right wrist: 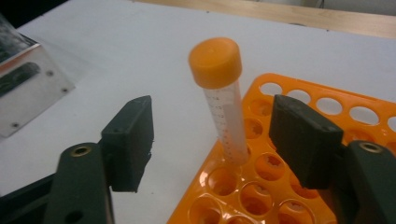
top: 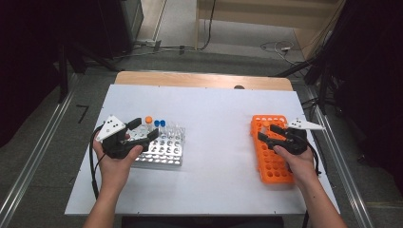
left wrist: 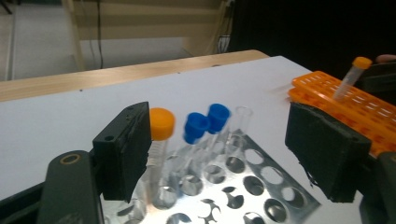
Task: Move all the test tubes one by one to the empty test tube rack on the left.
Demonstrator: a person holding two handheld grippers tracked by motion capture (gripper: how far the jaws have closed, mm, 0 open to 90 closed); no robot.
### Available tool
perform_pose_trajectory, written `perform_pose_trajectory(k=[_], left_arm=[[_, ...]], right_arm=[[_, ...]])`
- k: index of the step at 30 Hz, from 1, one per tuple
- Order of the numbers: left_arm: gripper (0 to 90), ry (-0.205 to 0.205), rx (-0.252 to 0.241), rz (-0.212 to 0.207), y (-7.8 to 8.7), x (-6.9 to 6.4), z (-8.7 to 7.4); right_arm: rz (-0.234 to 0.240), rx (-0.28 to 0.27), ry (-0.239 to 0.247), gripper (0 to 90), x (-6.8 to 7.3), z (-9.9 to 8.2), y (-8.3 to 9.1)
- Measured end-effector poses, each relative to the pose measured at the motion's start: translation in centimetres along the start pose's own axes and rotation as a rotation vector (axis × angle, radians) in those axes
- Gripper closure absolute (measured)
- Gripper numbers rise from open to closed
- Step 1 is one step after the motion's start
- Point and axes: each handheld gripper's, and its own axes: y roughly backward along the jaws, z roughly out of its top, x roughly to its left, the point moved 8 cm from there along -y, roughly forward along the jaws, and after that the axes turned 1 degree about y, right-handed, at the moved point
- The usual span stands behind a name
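The right gripper (right wrist: pixel 212 140) stands released around a tube (right wrist: pixel 224 102) seated in the orange rack (right wrist: pixel 373 116). The left gripper (left wrist: pixel 217 154), also released, faces the next tube (left wrist: pixel 159 140) in the metal rack (left wrist: pixel 261 186); closing on it likely follows.

On the table (top: pixel 214 142), the metal rack (top: pixel 164 151) sits at nine o'clock, three capped tubes (top: pixel 156 124) standing along its far edge. The plastic rack (top: pixel 272 164) lies at three o'clock, one tube (right wrist: pixel 223 100) upright in it.

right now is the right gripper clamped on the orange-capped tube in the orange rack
No: the right gripper is open, both jaws clear of the orange-capped tube standing in the orange rack.
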Motion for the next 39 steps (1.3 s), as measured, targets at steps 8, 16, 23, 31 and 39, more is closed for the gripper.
perform_pose_trajectory(k=[8,16,23,31,39], left_arm=[[22.5,-0.018,0.01,-0.017,0.4,-1.2,-0.3],[21.0,-0.011,-0.007,-0.062,0.4,-2.2,0.1],[4.0,-0.023,0.0,-0.124,-0.1,-3.7,0.5],[0.0,-0.051,0.006,-0.175,-1.1,-5.4,0.7],[0.2,-0.077,0.02,-0.252,-2.6,-8.1,1.2]], right_arm=[[-0.052,0.072,-0.007,51.4,-0.9,-0.7,-1.5],[-0.096,0.156,0.002,70.2,-0.9,-1.4,-2.3],[-0.103,0.084,-0.005,72.8,-1.1,-0.9,-1.7],[-0.066,-0.048,0.003,72.9,0.1,0.7,0.5],[0.006,-0.059,0.062,72.8,3.7,1.3,1.5]])
